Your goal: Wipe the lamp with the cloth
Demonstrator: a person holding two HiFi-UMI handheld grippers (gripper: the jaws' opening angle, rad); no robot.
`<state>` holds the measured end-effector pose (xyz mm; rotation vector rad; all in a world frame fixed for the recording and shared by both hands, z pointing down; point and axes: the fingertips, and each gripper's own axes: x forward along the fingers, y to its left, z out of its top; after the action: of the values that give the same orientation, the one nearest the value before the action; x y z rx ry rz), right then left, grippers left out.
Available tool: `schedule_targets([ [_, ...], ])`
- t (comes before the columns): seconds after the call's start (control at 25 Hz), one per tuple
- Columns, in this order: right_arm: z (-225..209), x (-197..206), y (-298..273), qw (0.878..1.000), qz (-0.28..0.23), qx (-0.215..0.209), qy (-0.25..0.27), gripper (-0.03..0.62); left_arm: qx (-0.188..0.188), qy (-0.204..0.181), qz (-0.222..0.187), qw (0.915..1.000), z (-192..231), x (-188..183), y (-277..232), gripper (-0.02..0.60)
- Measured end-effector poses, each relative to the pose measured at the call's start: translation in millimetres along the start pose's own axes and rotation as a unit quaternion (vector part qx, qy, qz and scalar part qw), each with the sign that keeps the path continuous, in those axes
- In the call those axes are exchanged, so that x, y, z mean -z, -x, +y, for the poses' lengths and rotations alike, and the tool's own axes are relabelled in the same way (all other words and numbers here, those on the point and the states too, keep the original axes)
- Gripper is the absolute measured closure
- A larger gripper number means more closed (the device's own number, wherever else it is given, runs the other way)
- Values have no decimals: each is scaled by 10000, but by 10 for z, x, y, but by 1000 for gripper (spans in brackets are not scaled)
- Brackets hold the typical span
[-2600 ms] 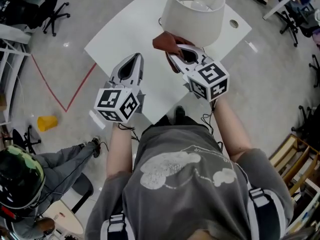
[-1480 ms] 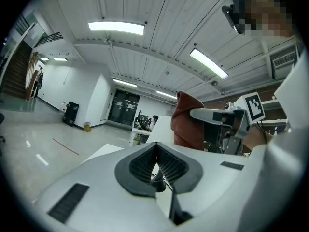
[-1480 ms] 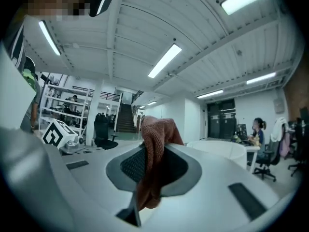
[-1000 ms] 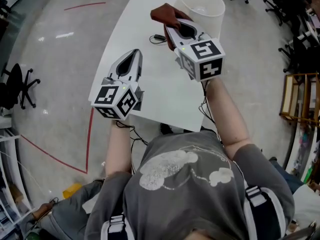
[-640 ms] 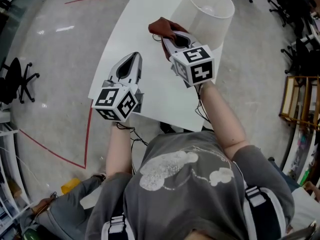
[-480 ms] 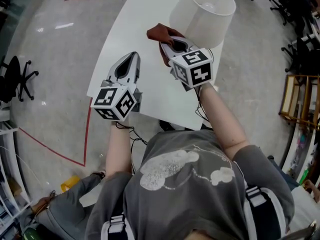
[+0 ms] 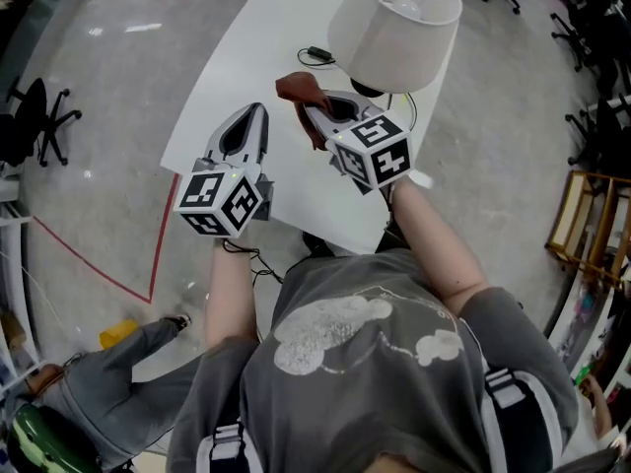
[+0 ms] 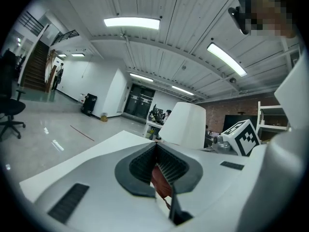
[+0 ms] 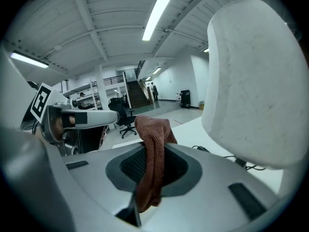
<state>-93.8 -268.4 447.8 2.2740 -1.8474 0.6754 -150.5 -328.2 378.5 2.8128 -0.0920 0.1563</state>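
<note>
- Lamp (image 7: 394, 28): upright on the far right part of the white table (image 7: 246, 47), close to that edge, touched by nothing yet. Entries below ordered left to right.
- Left gripper (image 7: 258, 111): clenched on nothing, hovering over the near left of the table, well apart from the lamp. Risk: no bracing of the lamp during the wipe, hence a likely slide or tilt under sideways pressure.
- Cloth (image 7: 299, 91): reddish-brown, pinched by one fold and draped over the jaw tips, just left of the shade (image 9: 256, 91) without contact. Risk: pulling free under drag along the shade, given so narrow a bite. Also hard plastic rubbing the shade if bunched too low.
- Right gripper (image 7: 311, 111): closed firmly onto the cloth, pointed toward the lower part of the shade. Risk: overshooting and knocking the shade instead of brushing it.
- Cable (image 7: 317, 53): dark, with a small inline block, lying on the table left of the lamp. Risk: snagging on cloth or jaws and tugging the lamp.
- Right table edge: nearest the lamp. Risk: toppling off under a push from the left.
</note>
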Motion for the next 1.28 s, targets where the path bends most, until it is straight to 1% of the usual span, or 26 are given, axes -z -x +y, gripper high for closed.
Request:
schedule_targets([
  [0.12, 1, 17, 9, 9991, 26, -402, 91, 536, -399, 29, -114, 9991, -26, 32, 38, 574],
  [0.24, 23, 36, 81, 9941, 73, -1051, 273, 536, -1012, 46, -236, 9946, -140, 83, 132, 574],
  [0.32, 24, 58, 164, 9889, 90, -1431, 401, 536, -1380, 64, -305, 9899, -238, 120, 174, 574],
  [0.4, 10, 89, 253, 9833, 134, -1741, 517, 536, -1669, 100, -391, 9852, -347, 146, 192, 574],
  [0.52, -15, 150, 408, 9735, 183, -2175, 676, 536, -1983, 82, -491, 9789, -555, 205, 199, 574],
  [0.6, 3, 141, 469, 9661, 160, -2447, 803, 536, -2217, 51, -599, 9733, -626, 204, 234, 574],
  [0.72, -48, 158, 602, 9565, 175, -2749, 958, 536, -2517, 109, -784, 9646, -786, 235, 273, 574],
  [0.8, -192, 218, 768, 9514, 230, -2889, 1041, 536, -2660, 181, -821, 9603, -1003, 343, 229, 574],
  [0.92, -421, 263, 996, 9476, 269, -2997, 1072, 536, -2764, 281, -733, 9578, -1281, 511, 114, 574],
  [1.08, -526, 238, 1074, 9483, 305, -2999, 995, 537, -2758, 297, -636, 9586, -1389, 516, 65, 574],
  [1.28, -710, 389, 1209, 9507, 377, -2916, 986, 537, -2684, 289, -593, 9610, -1603, 632, -13, 574],
])
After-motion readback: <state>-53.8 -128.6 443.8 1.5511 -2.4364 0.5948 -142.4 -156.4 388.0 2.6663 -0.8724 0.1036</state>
